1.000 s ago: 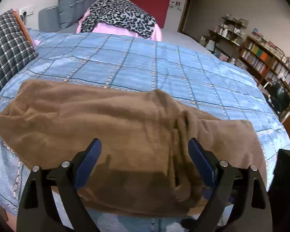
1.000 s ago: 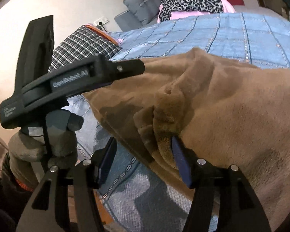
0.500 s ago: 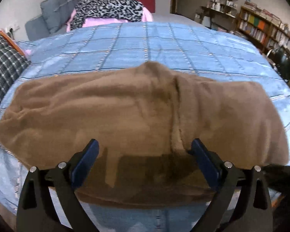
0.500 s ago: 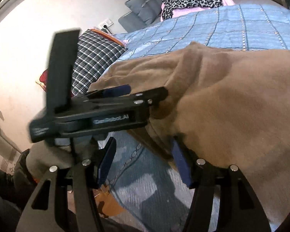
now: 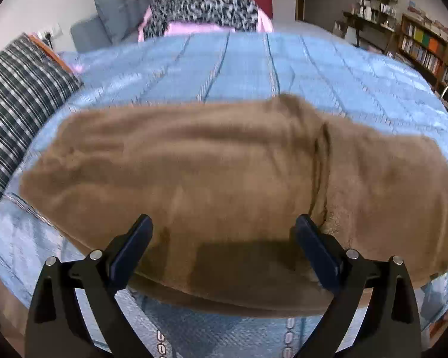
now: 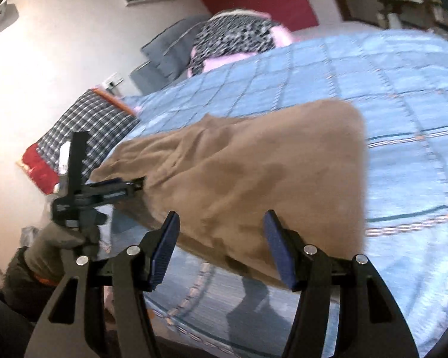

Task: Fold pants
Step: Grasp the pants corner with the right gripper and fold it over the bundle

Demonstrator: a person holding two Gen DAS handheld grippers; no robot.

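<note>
Brown fleece pants [image 5: 224, 173] lie crosswise on the blue quilted bedspread [image 5: 254, 59], near its front edge, with a raised crease right of the middle. My left gripper [image 5: 222, 232] hovers wide open over the near edge of the pants, with nothing between its pads. In the right wrist view the pants [image 6: 268, 164] end in a squared corner at the right. My right gripper [image 6: 221, 223] stands open above their near edge, gripping nothing. The left gripper [image 6: 113, 185] shows there too, at the pants' left part, held by a gloved hand [image 6: 53, 244].
A plaid pillow [image 5: 18, 104] lies at the bed's left side. A leopard-print cloth on pink fabric [image 5: 203, 9] and grey cushions [image 5: 116, 6] sit at the far end. Bookshelves [image 5: 427, 41] line the right wall. The bed's front edge drops off just under both grippers.
My right gripper has swung to the right along the pants' near edge, away from the left gripper. The left gripper has tipped a little lower over the pants, its jaws slightly wider.
</note>
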